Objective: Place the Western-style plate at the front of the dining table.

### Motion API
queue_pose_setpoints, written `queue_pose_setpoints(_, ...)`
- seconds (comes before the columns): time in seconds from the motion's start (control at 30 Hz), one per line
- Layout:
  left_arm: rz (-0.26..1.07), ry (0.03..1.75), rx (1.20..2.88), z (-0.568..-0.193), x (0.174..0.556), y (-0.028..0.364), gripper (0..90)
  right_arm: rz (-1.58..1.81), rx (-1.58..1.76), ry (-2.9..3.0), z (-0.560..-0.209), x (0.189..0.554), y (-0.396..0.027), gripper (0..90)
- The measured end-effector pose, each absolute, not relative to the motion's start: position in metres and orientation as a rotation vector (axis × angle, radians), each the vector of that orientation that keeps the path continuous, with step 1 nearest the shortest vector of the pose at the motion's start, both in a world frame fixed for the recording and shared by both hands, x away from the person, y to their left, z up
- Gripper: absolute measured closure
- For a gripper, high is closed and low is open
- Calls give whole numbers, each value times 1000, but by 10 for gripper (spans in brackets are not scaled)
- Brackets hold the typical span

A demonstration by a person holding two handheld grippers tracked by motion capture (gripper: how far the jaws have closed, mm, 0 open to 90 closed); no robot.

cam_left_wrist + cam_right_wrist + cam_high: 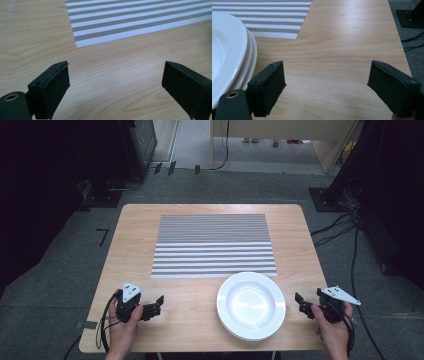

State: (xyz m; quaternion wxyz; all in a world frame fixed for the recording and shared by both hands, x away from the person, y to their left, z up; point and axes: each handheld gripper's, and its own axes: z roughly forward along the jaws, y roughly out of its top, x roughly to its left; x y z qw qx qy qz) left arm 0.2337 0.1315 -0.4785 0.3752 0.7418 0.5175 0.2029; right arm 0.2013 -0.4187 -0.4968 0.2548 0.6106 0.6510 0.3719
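Observation:
A stack of white plates [251, 305] rests on the wooden table [137, 245] near its front edge, right of centre; its rim [242, 50] fills the left side of the right gripper view. A grey-and-white striped placemat [214, 245] lies flat behind the plates, and its near corner [82, 42] shows in the left gripper view. My left gripper [159, 303] is held at the front left, open and pointing toward the plates, nothing between its jaws. My right gripper [300, 302] is at the front right, just right of the plates, open and empty.
The table's right edge [402, 50] runs close past my right gripper, with grey carpet and black cables [345, 227] beyond it. Dark stands [327, 197] and equipment flank the table at the back. Bare wood [120, 75] lies ahead of my left gripper.

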Motion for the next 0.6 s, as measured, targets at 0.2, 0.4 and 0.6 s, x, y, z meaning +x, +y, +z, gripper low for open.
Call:
queue_pose_setpoints(0.2,495,1296,1918,-477,237,110,77,1028,1643,1773,-493,200,-414,141)
queue_pose_setpoints(0.4,465,1264,1926,-474,241,92,78,1053,1617,1779,-489,198,-407,142)
queue_pose_setpoints(0.6,439,1231,1922,-472,243,72,78,1070,1605,1784,-487,198,-401,143)
